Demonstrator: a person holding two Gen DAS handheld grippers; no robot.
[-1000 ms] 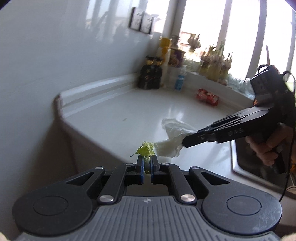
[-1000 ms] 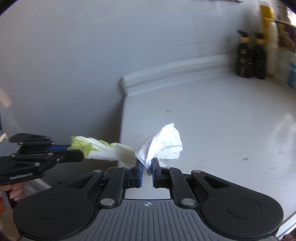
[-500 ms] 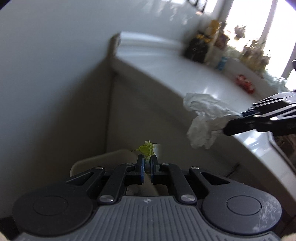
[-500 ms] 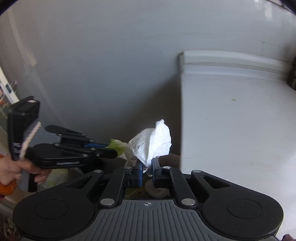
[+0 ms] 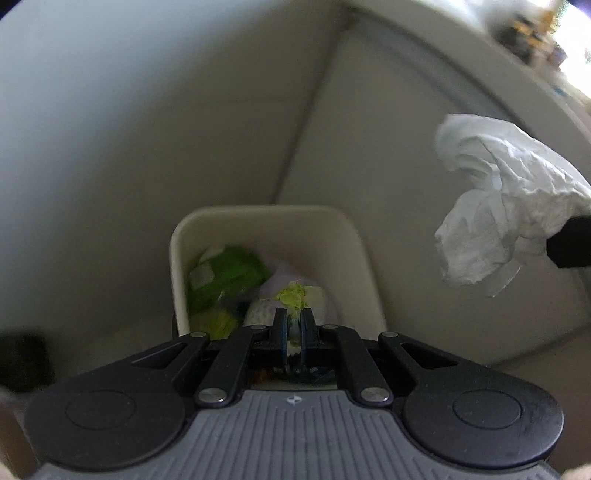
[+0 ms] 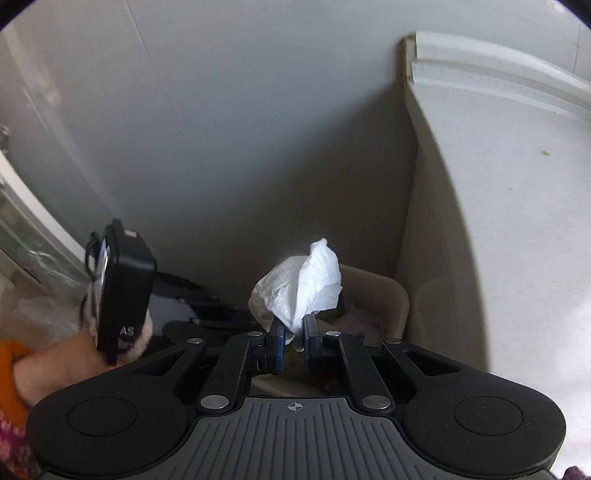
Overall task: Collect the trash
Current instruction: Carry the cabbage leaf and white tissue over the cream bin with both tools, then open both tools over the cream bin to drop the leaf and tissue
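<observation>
My left gripper (image 5: 293,317) is shut on a pale cabbage leaf (image 5: 291,297) and points down into a cream trash bin (image 5: 354,236) on the floor. Green scraps (image 5: 229,273) lie inside the bin. A crumpled white tissue (image 5: 498,206) hangs at the right of the left wrist view, pinched by a black fingertip (image 5: 570,242) of the other gripper. In the right wrist view my right gripper (image 6: 293,326) is shut on that tissue (image 6: 303,288), held above the bin (image 6: 384,295). The left gripper's body (image 6: 122,288) and the hand holding it show at the left.
The bin stands in a corner between a grey wall (image 5: 129,129) and the white cabinet side (image 5: 388,129). The white countertop (image 6: 517,184) lies up and to the right. Bottles on it show as a blur (image 5: 524,26) at the far top right.
Both grippers have left the countertop and come down beside the cabinet, each carrying its scrap. The bin has come into view and now lies below both of them.
</observation>
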